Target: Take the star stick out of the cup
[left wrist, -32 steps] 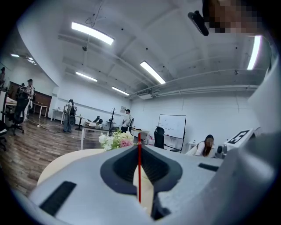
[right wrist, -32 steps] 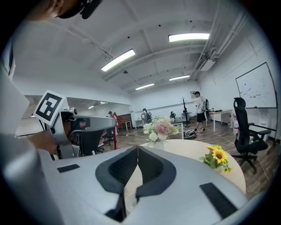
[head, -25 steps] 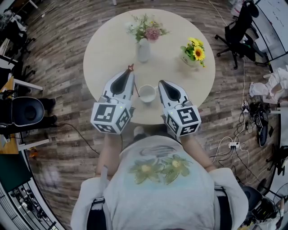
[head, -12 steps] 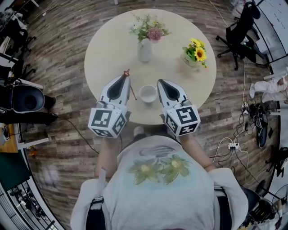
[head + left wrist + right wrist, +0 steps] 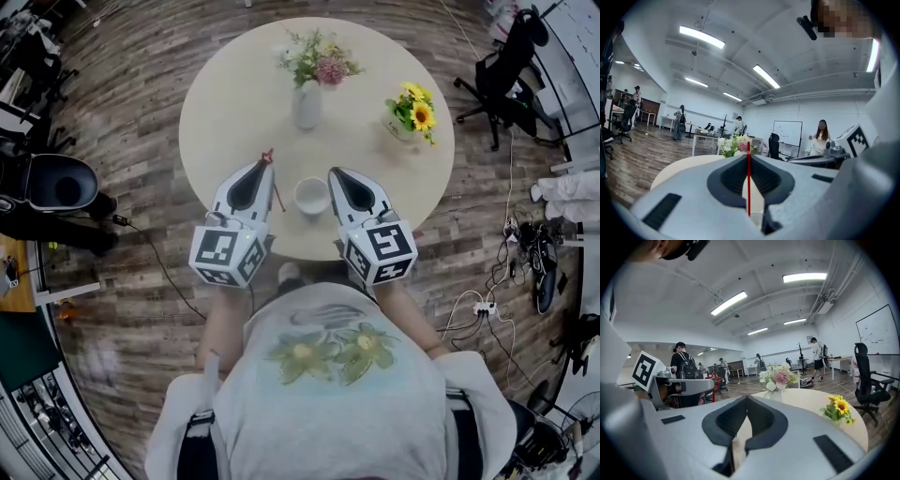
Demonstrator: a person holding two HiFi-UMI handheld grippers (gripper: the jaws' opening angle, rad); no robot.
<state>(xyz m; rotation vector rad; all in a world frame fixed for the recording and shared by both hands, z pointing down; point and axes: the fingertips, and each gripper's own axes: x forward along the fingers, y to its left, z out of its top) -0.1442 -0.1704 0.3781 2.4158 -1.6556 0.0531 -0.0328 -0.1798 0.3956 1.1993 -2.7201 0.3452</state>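
Nearest the body, on the left: left claw (image 5: pixel 261 169) (image 5: pixel 748 157), pinched shut on the star stick (image 5: pixel 275 183) (image 5: pixel 749 183). Seen down the jaws in the left gripper view as a thin red shaft standing close to upright. Seen from the head view as a slant along the claw's inner side, star end just past the tip, lower end back toward the body.

On the right, level with it: right claw (image 5: pixel 335 173) (image 5: pixel 746 397), jaws together at the tip, gripping nothing.

Between the two: white cup (image 5: pixel 310 195) upright on the counter (image 5: pixel 234 103), just right of the stick's lower end. Looks apart from it, so judged already lifted out; only carrying away or setting down left. Left hand alone on the job, with the stick's long axis to be kept off the cup rim.

Farther back: vase of flowers (image 5: pixel 307 103) and sunflower pot (image 5: pixel 412 117), well apart from both claws.
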